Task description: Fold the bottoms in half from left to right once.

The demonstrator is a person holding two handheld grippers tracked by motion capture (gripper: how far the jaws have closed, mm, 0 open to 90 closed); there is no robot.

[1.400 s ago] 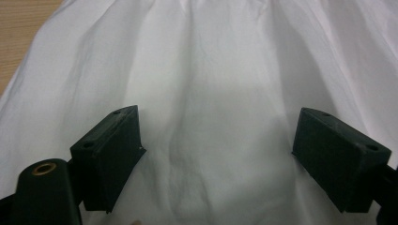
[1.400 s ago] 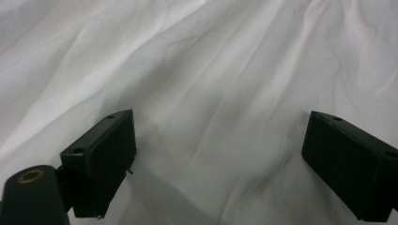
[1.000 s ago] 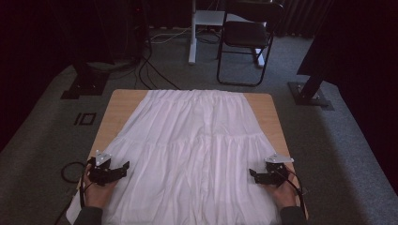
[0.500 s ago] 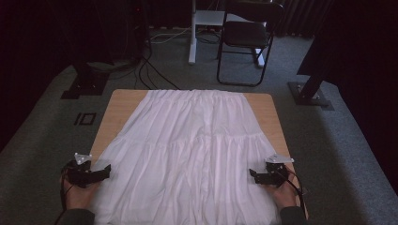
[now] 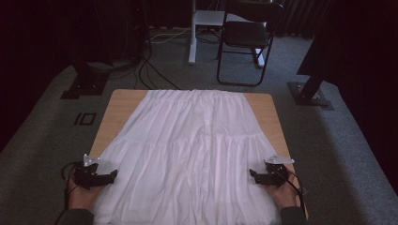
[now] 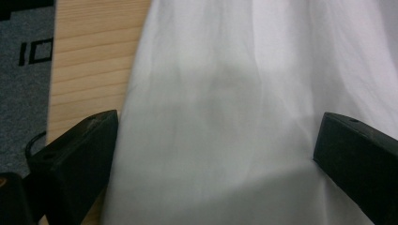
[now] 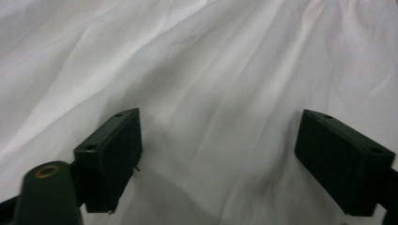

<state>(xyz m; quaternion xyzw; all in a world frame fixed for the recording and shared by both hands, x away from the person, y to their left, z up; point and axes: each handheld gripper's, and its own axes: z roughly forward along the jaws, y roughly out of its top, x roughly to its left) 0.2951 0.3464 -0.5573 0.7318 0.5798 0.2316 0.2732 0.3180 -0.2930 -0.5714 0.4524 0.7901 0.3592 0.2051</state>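
A white tiered skirt (image 5: 197,145) lies spread flat over the wooden table (image 5: 119,108), waistband at the far end. My left gripper (image 5: 111,176) rests at the skirt's near left edge. Its jaws have just been opening and stand wide apart in the left gripper view (image 6: 213,154), with the cloth's edge (image 6: 211,93) lying between them, unpinched. My right gripper (image 5: 252,174) sits on the near right part of the skirt. Its jaws (image 7: 225,154) have just been closing a little but remain wide, with flat cloth (image 7: 211,70) between them and nothing pinched.
Bare wood (image 6: 89,61) shows left of the skirt's edge, with grey carpet (image 6: 23,103) beyond it. Past the table's far end stand a black folding chair (image 5: 244,37), a white desk leg (image 5: 192,33), floor cables (image 5: 155,70) and two black stand bases (image 5: 84,84) (image 5: 309,93).
My left gripper slid left off the skirt toward the table's left edge, then came back slightly right to the cloth's edge. The right gripper and the skirt stayed put.
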